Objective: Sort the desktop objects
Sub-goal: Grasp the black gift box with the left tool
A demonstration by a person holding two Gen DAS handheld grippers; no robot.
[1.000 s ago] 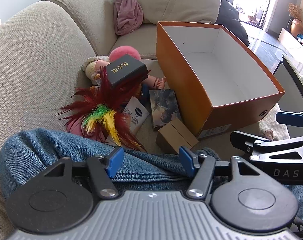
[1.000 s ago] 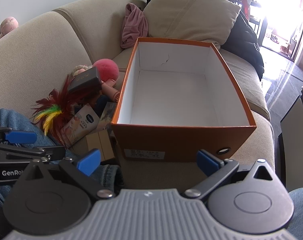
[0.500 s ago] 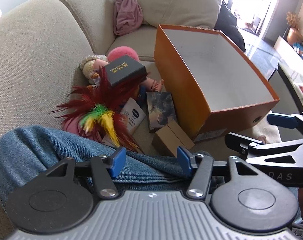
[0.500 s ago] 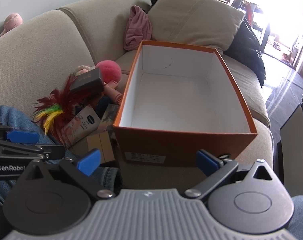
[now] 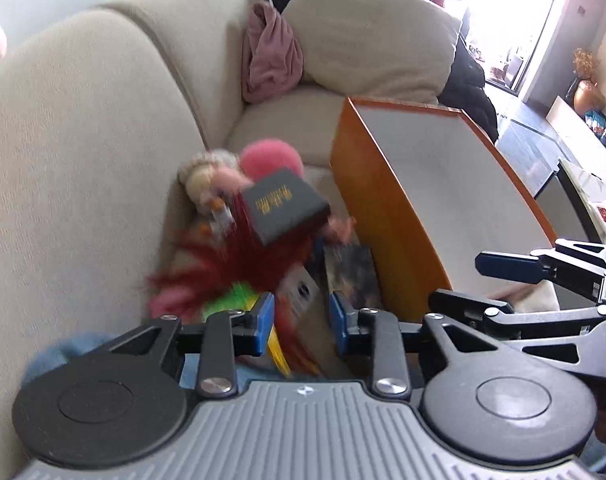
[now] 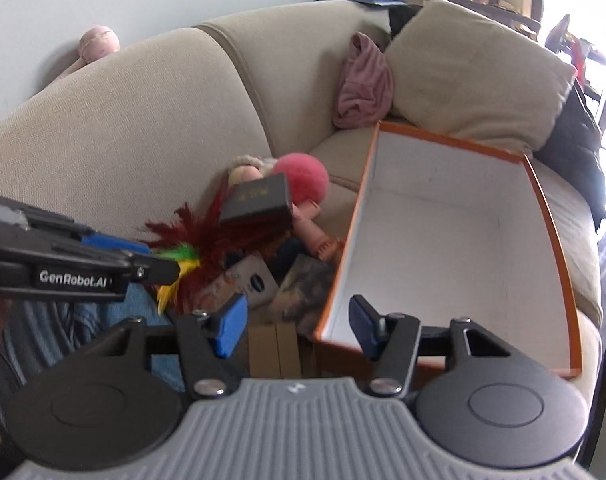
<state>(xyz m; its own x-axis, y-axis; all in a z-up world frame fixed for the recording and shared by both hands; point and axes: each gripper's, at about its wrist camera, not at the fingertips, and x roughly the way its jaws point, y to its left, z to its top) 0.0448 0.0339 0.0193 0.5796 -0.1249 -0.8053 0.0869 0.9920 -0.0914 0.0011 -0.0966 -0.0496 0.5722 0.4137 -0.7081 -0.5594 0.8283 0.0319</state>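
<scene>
Both the left gripper (image 5: 299, 326) and the right gripper (image 6: 297, 326) have just been closing to a middling gap with nothing between the jaws, hovering over the toy-and-box pile (image 6: 255, 236) beside the empty orange box (image 6: 443, 248), presumably lining up a first pick.

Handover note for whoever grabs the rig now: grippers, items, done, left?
Left gripper: jaws have just been closing, nothing between them, above the pile.
Right gripper: jaws have just been closing too, nothing held, by the near left corner of the orange box.
Items: all still piled on the sofa left of the box: black gift box on top, red feather toy, doll, cards, small brown cardboard box.
Done: nothing; the orange box holds nothing.
Left: move every piled item into it.
</scene>
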